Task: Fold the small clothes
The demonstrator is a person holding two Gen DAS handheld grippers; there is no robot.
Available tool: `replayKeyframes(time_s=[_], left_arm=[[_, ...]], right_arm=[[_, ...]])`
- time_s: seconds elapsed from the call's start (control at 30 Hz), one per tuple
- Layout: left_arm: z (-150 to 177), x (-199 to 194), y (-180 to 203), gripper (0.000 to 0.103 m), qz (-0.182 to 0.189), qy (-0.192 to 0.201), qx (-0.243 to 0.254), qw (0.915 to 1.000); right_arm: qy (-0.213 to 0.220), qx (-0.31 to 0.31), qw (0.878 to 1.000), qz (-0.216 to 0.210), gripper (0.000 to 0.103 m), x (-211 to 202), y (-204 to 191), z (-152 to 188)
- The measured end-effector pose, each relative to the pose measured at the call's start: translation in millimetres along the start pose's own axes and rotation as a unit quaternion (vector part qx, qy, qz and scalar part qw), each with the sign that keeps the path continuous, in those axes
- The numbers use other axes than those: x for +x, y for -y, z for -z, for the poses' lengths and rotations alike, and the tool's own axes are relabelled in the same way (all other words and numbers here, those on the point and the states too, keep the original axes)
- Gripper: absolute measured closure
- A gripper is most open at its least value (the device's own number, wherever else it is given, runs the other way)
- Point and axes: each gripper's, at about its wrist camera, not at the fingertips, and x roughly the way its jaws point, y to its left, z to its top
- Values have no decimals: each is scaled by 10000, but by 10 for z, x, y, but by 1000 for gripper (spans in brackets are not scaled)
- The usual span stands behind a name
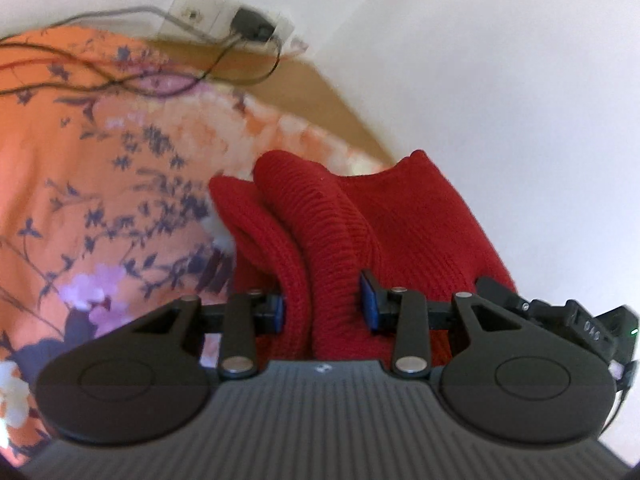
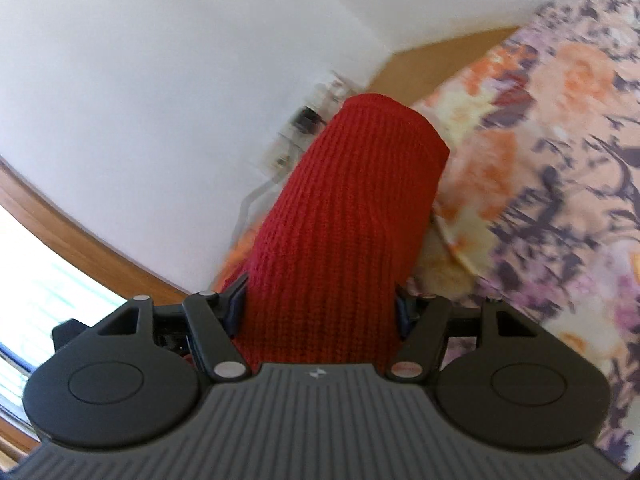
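Bedspread (image 1: 80, 184) in orange with purple and dark blue blossom branches fills the left of the left wrist view and the right of the right wrist view (image 2: 560, 200); it covers a bed that meets white walls at a corner, with a strip of brown wood (image 1: 320, 96) showing between cloth and wall. White wall (image 1: 500, 80) takes up the rest of both views. A red knitted garment (image 1: 400, 216) is lifted above the bedspread, its ribbed cloth bunched into thick folds in the left wrist view and rising as one broad rounded column in the right wrist view (image 2: 352, 220). A window with a wooden frame (image 2: 80, 240) curves along the lower left of the right wrist view. On the wall sits a white socket plate (image 1: 200, 12) with a black plug (image 1: 252, 24), and thin cables (image 1: 120, 16) trail from it across the bedspread. The left hand-held gripper (image 1: 324, 306) is clamped on a fold of the red knit, blue pads pressed in from either side. The right hand-held gripper (image 2: 320, 308) likewise pinches the garment, the cloth filling the whole gap between its fingers.
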Motion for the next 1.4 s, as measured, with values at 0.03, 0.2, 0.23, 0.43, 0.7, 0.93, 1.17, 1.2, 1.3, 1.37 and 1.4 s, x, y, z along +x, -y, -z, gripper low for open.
replayKeyframes(time_s=[0.03,0.2,0.23,0.43,0.7,0.93,1.17,1.2,1.3,1.37,1.4], left_arm=[[35,51,-21,66,-86,-45,25,10000],[150,172,-125,65,-258,-49,47,9996],[153,183,-136,65,-262,-48,43,9996],[192,198,-73,63,-361,-17,163,9992],[199,78,46,55,-659,62,211,9976],[238,-177,223,34,-969,197,426,9942],[347,-373,438,32,-1484,270,805,9853],[370,-396,463,32,-1562,281,838,9838],[456,-463,527,21,-1720,307,933,9802],[522,-489,564,19,-1784,329,1001,9783],[558,-498,584,19,-1828,336,1039,9771]], right_arm=[[-35,2,10000,93,33,13,46,35],[-163,-34,9988,457,31,136,260,174],[-178,-46,9986,500,30,177,301,197],[-159,-85,9984,533,27,256,408,258],[-58,-428,9955,841,19,177,259,251],[277,-913,9885,1175,13,-46,51,263],[536,-1432,9793,1326,7,-311,-211,364],[549,-1480,9782,1352,6,-339,-241,388],[536,-1633,9744,1449,3,-408,-320,473],[535,-1752,9710,1533,2,-436,-359,543],[523,-1829,9690,1574,1,-448,-375,581]])
